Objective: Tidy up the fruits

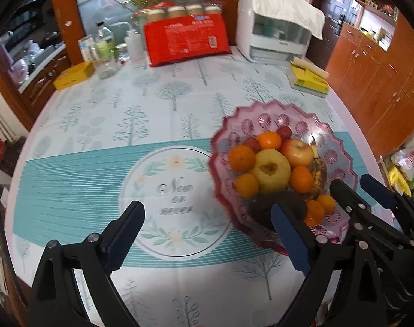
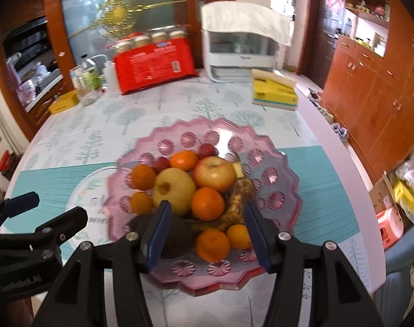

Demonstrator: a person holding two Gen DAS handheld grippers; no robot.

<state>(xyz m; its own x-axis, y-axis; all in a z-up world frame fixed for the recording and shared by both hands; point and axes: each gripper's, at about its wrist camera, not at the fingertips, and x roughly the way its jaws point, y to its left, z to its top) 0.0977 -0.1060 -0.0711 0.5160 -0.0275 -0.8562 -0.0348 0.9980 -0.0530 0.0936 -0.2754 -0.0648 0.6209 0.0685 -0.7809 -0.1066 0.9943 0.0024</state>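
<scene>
A pink scalloped fruit plate (image 2: 277, 163) (image 1: 264, 114) sits on the table. It holds a yellow pear (image 2: 175, 190) (image 1: 272, 170), a red apple (image 2: 215, 174) (image 1: 298, 152), several oranges (image 2: 207, 203), red lychees (image 2: 207, 150), a browned banana (image 2: 238, 207) and a dark avocado (image 2: 177, 234) (image 1: 286, 199). My right gripper (image 2: 208, 233) is open and empty, its fingers over the plate's near side. My left gripper (image 1: 207, 234) is open and empty, left of the plate above the tablecloth; its right finger overlaps the plate's edge.
The table has a tree-print cloth (image 1: 152, 103). At the back stand a red package (image 1: 185, 38), a white appliance (image 1: 275, 35), bottles (image 1: 104, 43) and a yellow box (image 1: 73, 75). A yellow tissue pack (image 2: 275, 92) lies right. Wooden cabinets (image 2: 370, 95) line the right wall.
</scene>
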